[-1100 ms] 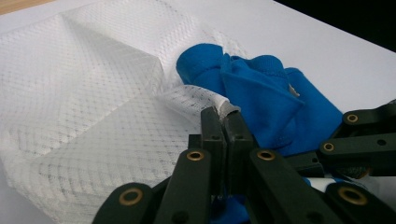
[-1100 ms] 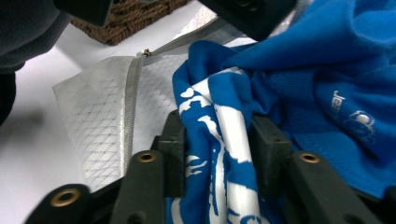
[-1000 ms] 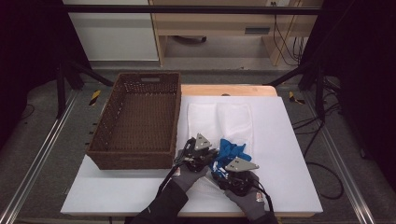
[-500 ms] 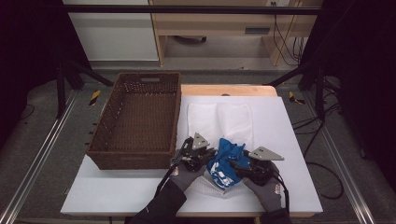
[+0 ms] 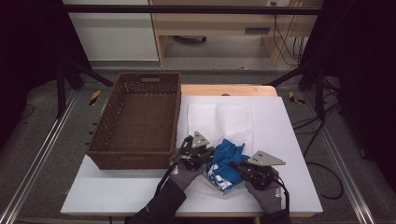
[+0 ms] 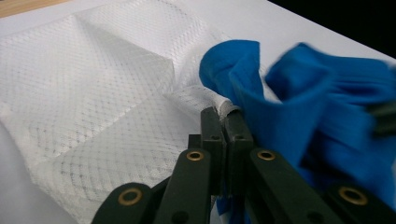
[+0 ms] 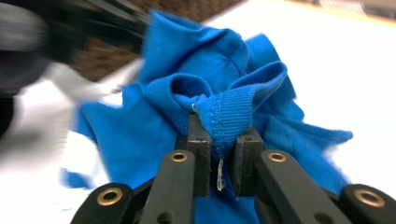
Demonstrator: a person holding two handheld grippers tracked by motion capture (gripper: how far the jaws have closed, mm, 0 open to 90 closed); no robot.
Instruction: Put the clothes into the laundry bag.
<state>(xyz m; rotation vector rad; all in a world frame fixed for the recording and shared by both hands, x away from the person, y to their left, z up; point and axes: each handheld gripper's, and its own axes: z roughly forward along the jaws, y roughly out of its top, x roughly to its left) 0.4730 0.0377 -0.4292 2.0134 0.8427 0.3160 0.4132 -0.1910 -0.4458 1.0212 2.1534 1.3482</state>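
A crumpled blue garment lies on the near end of a white mesh bag, between my two grippers. My left gripper is shut on a fold of the mesh bag at its edge, right beside the blue cloth; its jaw tips pinch white netting. My right gripper comes in from the right. Its jaws have just been closing and now pinch a ribbed hem of the blue garment, which bunches up above them.
A brown wicker basket stands empty at the left on the white tabletop, its near corner close to my left hand. Black frame legs and cables stand on the floor beyond the table's right and left edges.
My right gripper has moved right, away from the left one, and closed on the garment's hem. The blue cloth has been drawn out toward the near right. The left gripper has stayed put.
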